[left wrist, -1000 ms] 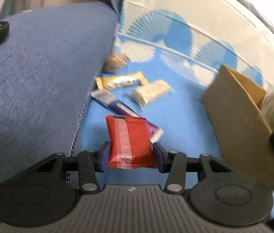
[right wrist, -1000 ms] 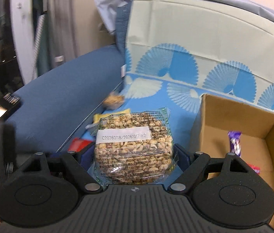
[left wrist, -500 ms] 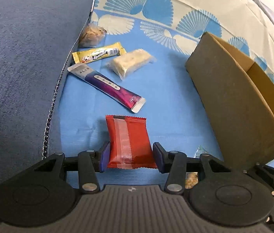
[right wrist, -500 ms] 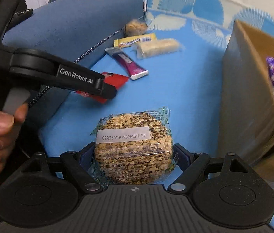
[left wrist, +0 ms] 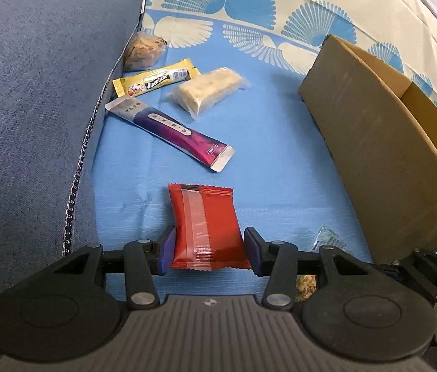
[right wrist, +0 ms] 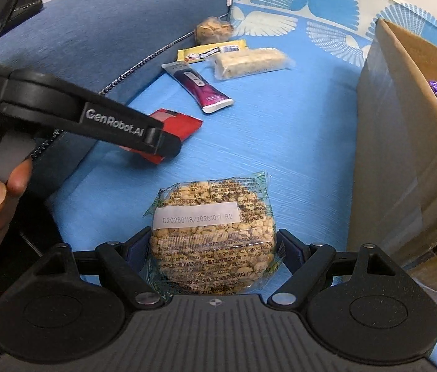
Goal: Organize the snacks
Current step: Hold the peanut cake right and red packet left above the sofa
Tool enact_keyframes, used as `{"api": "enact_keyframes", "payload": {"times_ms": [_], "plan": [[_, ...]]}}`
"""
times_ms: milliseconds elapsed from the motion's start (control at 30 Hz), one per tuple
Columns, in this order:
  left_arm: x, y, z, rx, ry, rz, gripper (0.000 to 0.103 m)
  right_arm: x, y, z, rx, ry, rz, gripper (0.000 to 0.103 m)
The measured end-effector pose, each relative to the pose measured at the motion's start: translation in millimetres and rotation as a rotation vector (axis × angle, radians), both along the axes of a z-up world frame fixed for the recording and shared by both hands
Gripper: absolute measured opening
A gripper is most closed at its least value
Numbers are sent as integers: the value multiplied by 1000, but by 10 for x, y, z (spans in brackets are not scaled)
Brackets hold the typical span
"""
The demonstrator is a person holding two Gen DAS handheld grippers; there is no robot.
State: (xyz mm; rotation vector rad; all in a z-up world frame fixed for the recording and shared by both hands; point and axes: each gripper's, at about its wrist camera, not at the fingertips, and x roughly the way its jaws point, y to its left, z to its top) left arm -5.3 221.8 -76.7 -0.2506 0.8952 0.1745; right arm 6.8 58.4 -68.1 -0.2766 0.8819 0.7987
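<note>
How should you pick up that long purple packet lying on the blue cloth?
Grip the long purple packet across its narrow width, near the middle, coming down from above. It lies flat and slanted on the blue cloth, apart from the yellow wrapper, so the jaws should be turned to match its slant. Both grippers are full now.

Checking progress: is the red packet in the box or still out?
Out. The red packet sits clamped in the left gripper, beside the cardboard box.

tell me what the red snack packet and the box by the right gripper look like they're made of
Red snack packet: likely glossy plastic film, with a shiny sealed strip and crimped, serrated ends. Box: brown cardboard, matte, with a raw cut edge at the rim; its outer wall seems covered in clear tape, judging by the pale sheen.
</note>
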Motion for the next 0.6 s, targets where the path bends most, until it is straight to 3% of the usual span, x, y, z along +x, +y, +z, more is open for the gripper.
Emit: {"api": "enact_keyframes", "payload": {"times_ms": [167,600], "plan": [[19,-19,-11,6,12,-6,53,65,20,-38,-9,22,-13,85],[97,-65,-87,20,54,-27,70,77,70,-59,-30,32,-17,89]]}}
